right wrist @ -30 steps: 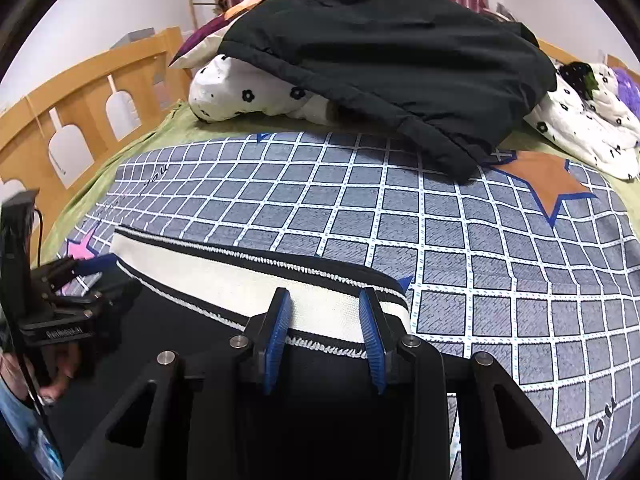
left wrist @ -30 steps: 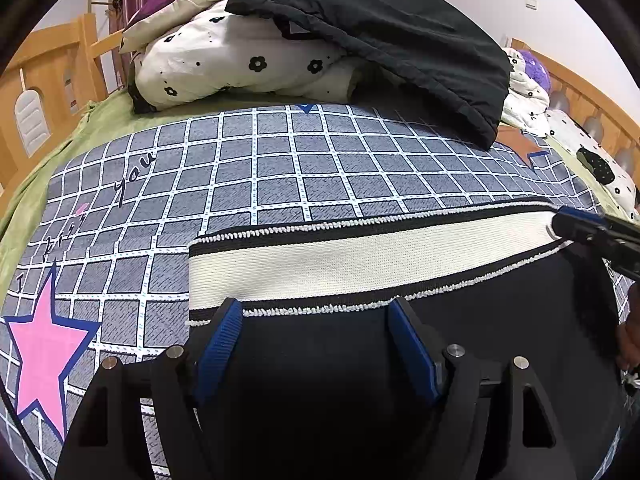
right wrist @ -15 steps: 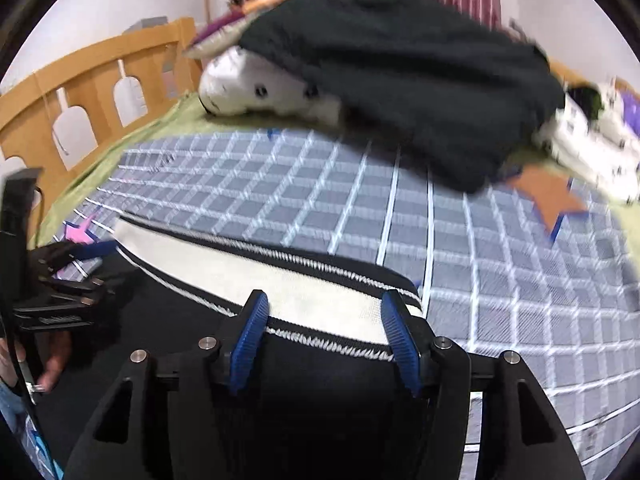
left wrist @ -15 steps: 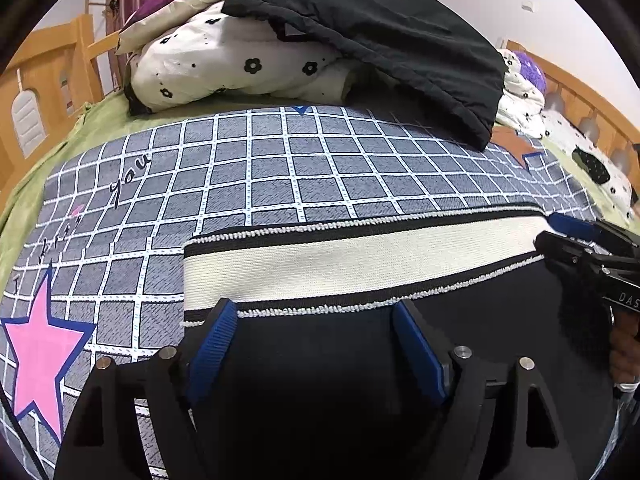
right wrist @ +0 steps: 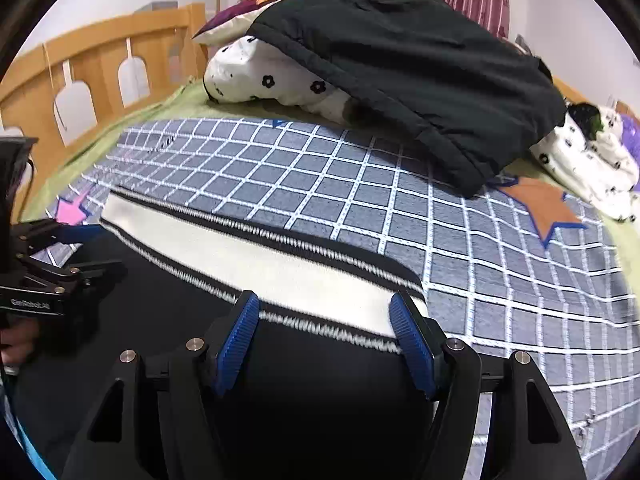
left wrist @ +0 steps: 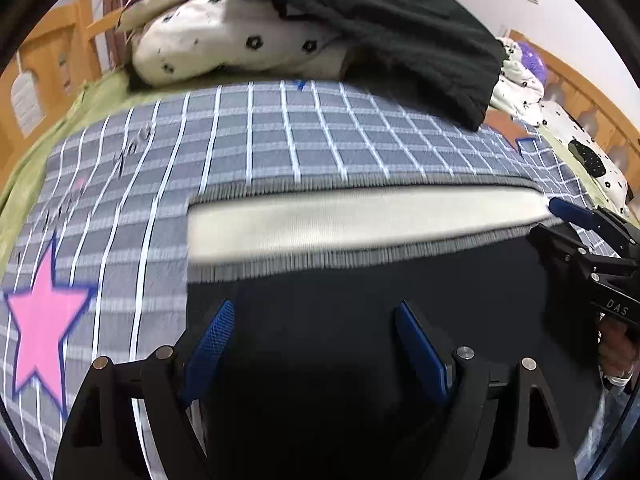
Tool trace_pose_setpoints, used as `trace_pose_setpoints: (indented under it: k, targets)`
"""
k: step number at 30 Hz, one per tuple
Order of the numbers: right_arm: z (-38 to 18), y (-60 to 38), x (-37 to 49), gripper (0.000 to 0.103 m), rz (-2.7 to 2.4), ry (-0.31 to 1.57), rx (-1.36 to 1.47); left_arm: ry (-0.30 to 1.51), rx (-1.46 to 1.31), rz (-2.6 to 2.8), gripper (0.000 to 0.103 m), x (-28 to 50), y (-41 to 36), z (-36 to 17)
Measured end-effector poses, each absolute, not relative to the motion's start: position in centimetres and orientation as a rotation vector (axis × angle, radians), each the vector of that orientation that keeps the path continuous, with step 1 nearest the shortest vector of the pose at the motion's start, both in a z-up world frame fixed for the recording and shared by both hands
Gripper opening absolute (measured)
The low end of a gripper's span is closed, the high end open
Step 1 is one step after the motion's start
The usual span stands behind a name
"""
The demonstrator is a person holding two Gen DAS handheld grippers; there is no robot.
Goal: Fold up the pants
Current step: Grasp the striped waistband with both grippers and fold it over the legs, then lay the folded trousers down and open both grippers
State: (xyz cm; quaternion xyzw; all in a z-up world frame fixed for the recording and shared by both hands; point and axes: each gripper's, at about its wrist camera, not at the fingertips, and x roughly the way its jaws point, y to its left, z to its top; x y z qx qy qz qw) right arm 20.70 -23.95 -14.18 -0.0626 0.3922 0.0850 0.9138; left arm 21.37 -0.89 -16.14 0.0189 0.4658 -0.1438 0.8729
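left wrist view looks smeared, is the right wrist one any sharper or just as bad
Left wrist view: motion blur smears the waistband and the checked bedspread. Right wrist view: sharper, the waistband's stitching reads clearly, slight softness at the right edge. Both bend straight lines, fisheye.

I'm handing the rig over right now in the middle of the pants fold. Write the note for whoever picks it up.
Left gripper: open, over the black pants just behind the waistband's left end, gripping nothing.
Right gripper: jaws opening, at the right end of the white waistband; pads not pressing the fabric.
Pants lie flat on the checked bedspread, waistband stretched straight across, facing the pile of bedding and a dark jacket.
Done: waistband laid out and let go.
Left: the fold itself; the legs are out of view, so check them first.
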Motion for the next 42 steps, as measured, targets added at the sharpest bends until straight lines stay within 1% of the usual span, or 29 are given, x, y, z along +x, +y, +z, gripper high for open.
trace_pose_setpoints:
  k: [3,8,12,14,18,20,21,22,25,30,35,36,37,39,42]
  targets:
    - [-13.6,-23.4,18.1,0.067,0.222,0.815,-0.143,1.007,-0.009,-0.336,0.08,18.2,0.3,-16.3]
    - [-14.1,-22.9,13.8,0.067,0.203,0.836,-0.155,0.972,0.067,-0.319,0.08,12.3,0.8,-16.7]
    - [-13.9,-22.8,10.7,0.067,0.147,0.862,-0.123,0.945,0.016,-0.347,0.075,8.2,1.6,-16.2]
    - [-14.0,-23.3,8.7,0.067,0.152,0.883,-0.049,0.936,0.009,-0.344,0.074,6.7,2.2,-15.9]
    - [-14.8,-23.7,5.2,0.067,0.126,0.906,-0.01,0.951,0.015,-0.323,0.074,4.2,3.5,-16.3]
    - [-15.0,-23.5,4.3,0.067,0.112,0.914,-0.014,1.013,-0.028,-0.33,0.074,3.4,4.5,-17.3]
    - [-15.2,-23.4,4.0,0.067,0.117,0.924,-0.002,1.044,-0.05,-0.323,0.07,3.0,5.0,-17.9]
    - [-15.4,-23.4,3.8,0.067,0.122,0.935,0.011,1.039,-0.049,-0.307,0.064,2.4,5.4,-18.2]
    - [-15.5,-23.3,3.6,0.067,0.115,0.931,0.012,0.995,0.055,-0.267,0.063,0.7,5.1,-18.1]
    - [-15.5,-23.8,3.8,0.067,0.112,0.936,0.051,0.947,0.164,-0.213,0.063,0.3,4.1,-18.4]
    - [-15.7,-23.3,4.1,0.067,0.109,0.929,0.025,0.893,0.252,-0.168,0.051,1.0,3.2,-18.5]
    - [-15.7,-23.4,4.2,0.067,0.11,0.927,0.02,0.885,0.254,-0.172,0.041,1.1,2.9,-18.5]
    - [-15.8,-23.4,4.2,0.068,0.111,0.925,0.014,0.88,0.244,-0.185,0.025,1.0,2.7,-18.4]
    - [-15.8,-23.5,4.2,0.067,0.116,0.921,0.01,0.845,0.197,-0.208,0.011,0.7,2.7,-17.8]
    - [-15.8,-23.9,4.1,0.067,0.123,0.918,0.009,0.779,0.03,-0.254,0.01,0.2,4.6,-15.6]
